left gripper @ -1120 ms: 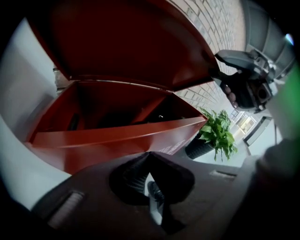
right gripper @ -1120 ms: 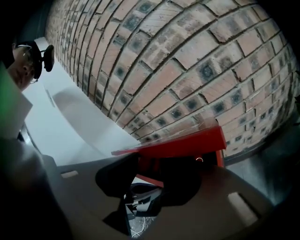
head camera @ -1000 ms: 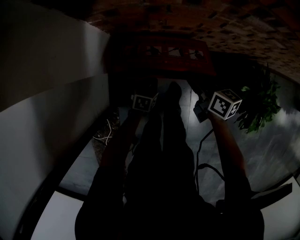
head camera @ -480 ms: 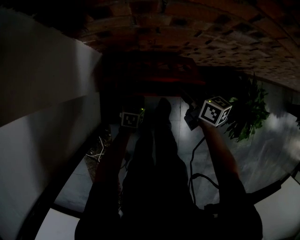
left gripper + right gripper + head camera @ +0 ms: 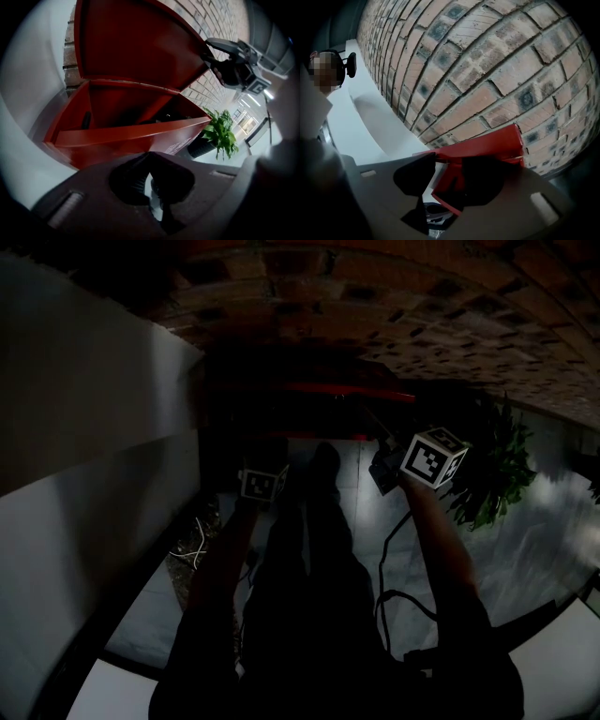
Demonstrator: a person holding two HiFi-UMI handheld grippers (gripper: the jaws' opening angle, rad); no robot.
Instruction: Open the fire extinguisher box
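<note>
Place: corridor of an office or public building.
Walls: bare brick wall (image 5: 487, 70) on one side, plain white panels (image 5: 84, 427) on the other.
Floor: glossy floor (image 5: 544, 549) reflecting light.
Fittings: red fire extinguisher box (image 5: 126, 136) by the brick, potted plant (image 5: 220, 133) beside it, ceiling lights (image 5: 244, 101) receding behind.

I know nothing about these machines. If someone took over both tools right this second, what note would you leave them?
Left tool: shut, empty, short of the red box.
Right tool: jaws have just been opening; the edge of the lid sits between them, not clamped.
Done: lid raised, box open.
To do: probably swing the lid fully back, then withdraw.
</note>
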